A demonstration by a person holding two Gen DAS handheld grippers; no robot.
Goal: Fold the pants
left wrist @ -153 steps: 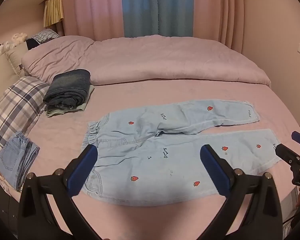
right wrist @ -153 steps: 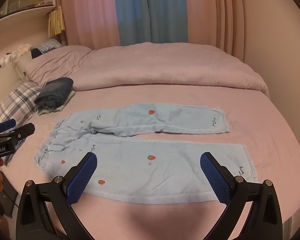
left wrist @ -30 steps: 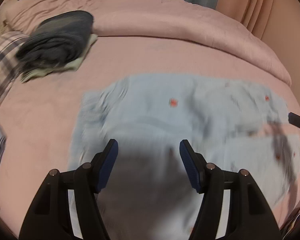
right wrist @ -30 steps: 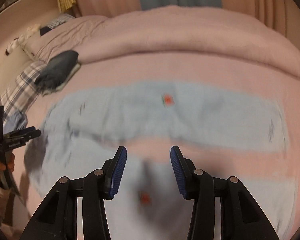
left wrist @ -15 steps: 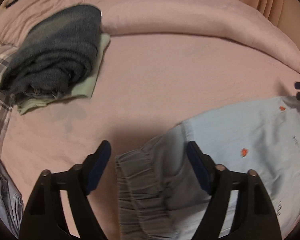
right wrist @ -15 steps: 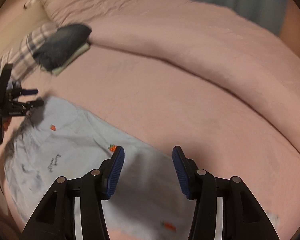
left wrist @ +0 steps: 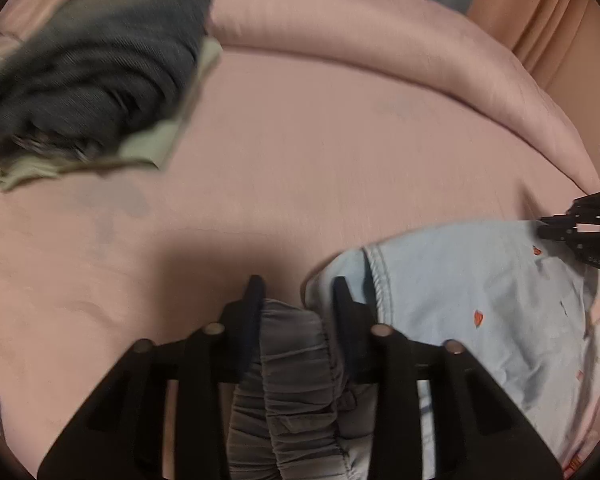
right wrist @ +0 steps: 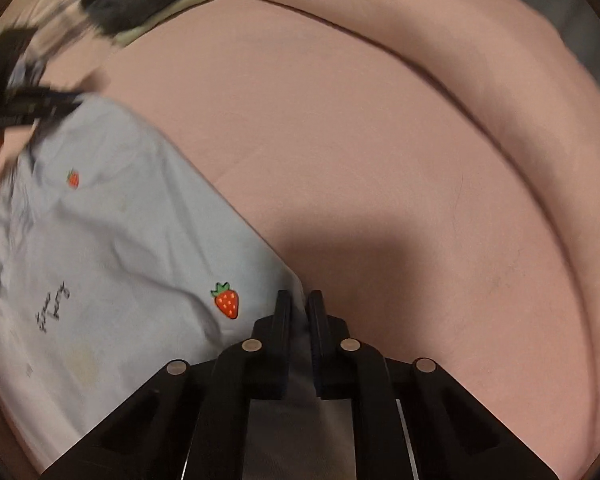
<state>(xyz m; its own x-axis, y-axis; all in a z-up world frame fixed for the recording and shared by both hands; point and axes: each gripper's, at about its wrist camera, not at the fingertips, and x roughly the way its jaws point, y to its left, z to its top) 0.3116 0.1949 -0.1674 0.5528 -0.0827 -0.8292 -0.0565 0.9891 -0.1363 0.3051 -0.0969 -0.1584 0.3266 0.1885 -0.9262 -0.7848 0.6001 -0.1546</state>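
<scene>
There is one pile of folded dark clothes point(left wrist: 96, 80) far off on the left of the pink bed point(left wrist: 340, 152), and it looks blurry. There is one pair of light blue pants point(left wrist: 480, 300) with little red strawberries, and there are two hand-held grippers. The pants lie on the bed, low and toward the right in the left wrist view. The left hand-held gripper point(left wrist: 296, 292) has its fingers partly closed around the bunched stretchy waistband point(left wrist: 296, 360), which sits between them. In the right wrist view the pants point(right wrist: 112, 248) spread out to the left, and one strawberry point(right wrist: 226, 300) is just beside the fingers. The right hand-held gripper point(right wrist: 299, 305) has its fingers pressed almost together, pinching the edge of the pants.
</scene>
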